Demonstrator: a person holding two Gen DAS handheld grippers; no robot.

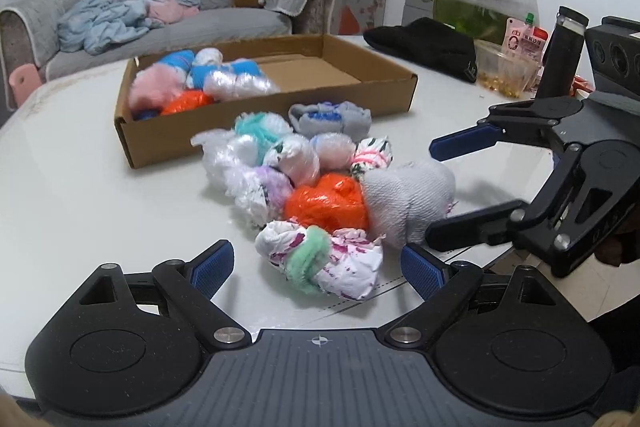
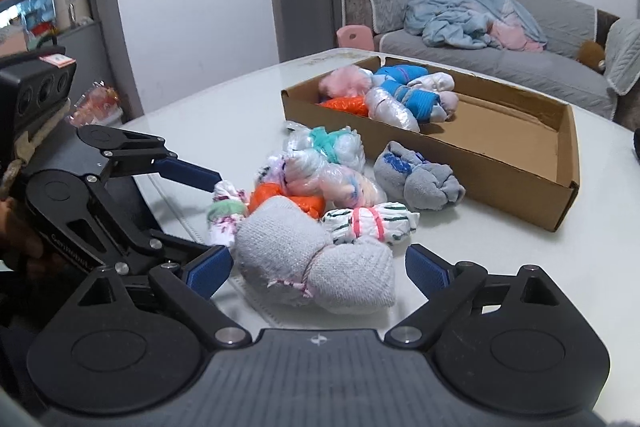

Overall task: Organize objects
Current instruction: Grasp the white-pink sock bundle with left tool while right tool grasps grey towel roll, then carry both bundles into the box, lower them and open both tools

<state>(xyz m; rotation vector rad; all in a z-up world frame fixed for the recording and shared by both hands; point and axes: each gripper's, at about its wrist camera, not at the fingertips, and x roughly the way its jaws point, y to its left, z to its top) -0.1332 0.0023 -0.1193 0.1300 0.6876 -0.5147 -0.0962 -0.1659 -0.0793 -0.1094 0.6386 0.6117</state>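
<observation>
Several tied cloth and plastic bundles lie in a pile on the white table (image 1: 80, 195). My left gripper (image 1: 318, 267) is open, its blue pads on either side of a white floral bundle with a green tie (image 1: 320, 263), a gap showing on both sides. My right gripper (image 2: 318, 269) is open around a grey knit bundle (image 2: 312, 259), its left pad very near the cloth. Each gripper shows in the other view: the right gripper (image 1: 434, 193), the left gripper (image 2: 212, 215). Behind the pile, a shallow cardboard box (image 1: 260, 137) (image 2: 500, 183) holds pink, blue, orange and clear bundles at one end.
A fish bowl (image 1: 484, 3), black cloth (image 1: 424, 43), plastic tub (image 1: 504, 71) and dark bottle (image 1: 564, 55) stand at the table's far right. A grey sofa (image 2: 500, 59) with a blue blanket and a pink chair (image 2: 354, 37) are beyond the table. Bare box floor (image 2: 500, 123) shows.
</observation>
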